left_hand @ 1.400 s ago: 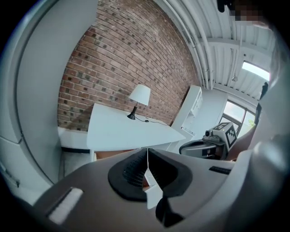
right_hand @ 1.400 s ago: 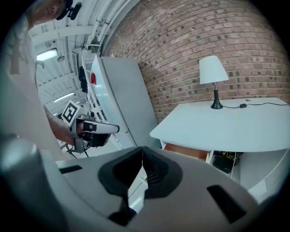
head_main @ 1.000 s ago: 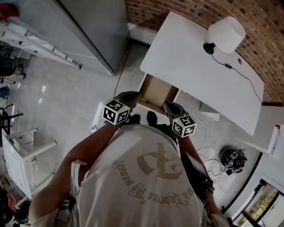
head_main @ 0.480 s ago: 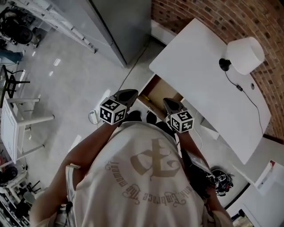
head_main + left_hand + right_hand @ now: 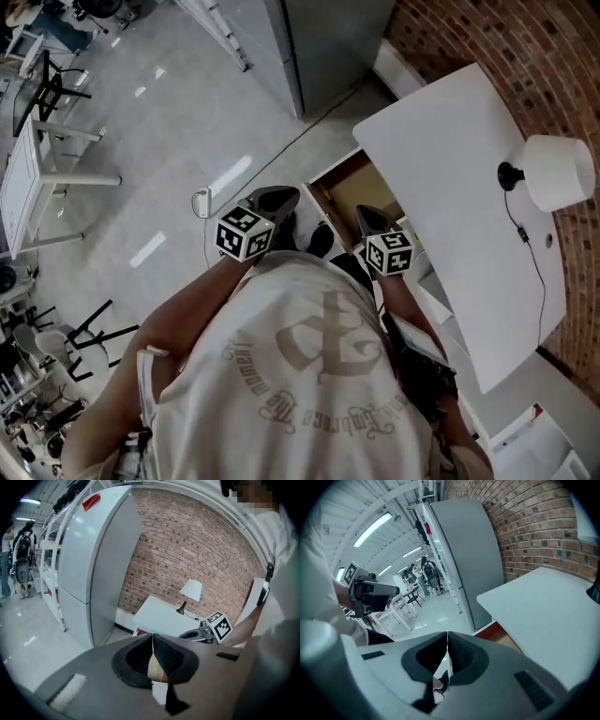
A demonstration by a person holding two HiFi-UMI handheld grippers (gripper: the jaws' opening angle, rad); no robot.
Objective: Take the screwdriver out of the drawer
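Observation:
In the head view the wooden drawer (image 5: 361, 185) stands open under the white desk (image 5: 450, 169). A thin yellow tool (image 5: 325, 200), probably the screwdriver, lies along the drawer's left side. My left gripper (image 5: 281, 195) hovers just left of the drawer's front, shut with nothing in it. My right gripper (image 5: 366, 215) is over the drawer's front edge, also shut and empty. The left gripper view shows its jaws (image 5: 152, 641) pressed together, aimed at the desk (image 5: 161, 616). In the right gripper view the jaws (image 5: 447, 641) meet too, with the drawer (image 5: 499, 631) beyond them.
A white lamp (image 5: 560, 172) stands on the desk with its cord trailing. A tall grey cabinet (image 5: 328, 37) stands left of the desk by the brick wall (image 5: 553, 56). A cable (image 5: 281, 150) runs over the grey floor. White furniture (image 5: 28, 178) stands far left.
The head view has swung, so the desk and drawer have slid to the right and the floor fills more of the left. Both grippers stay shut in front of the body.

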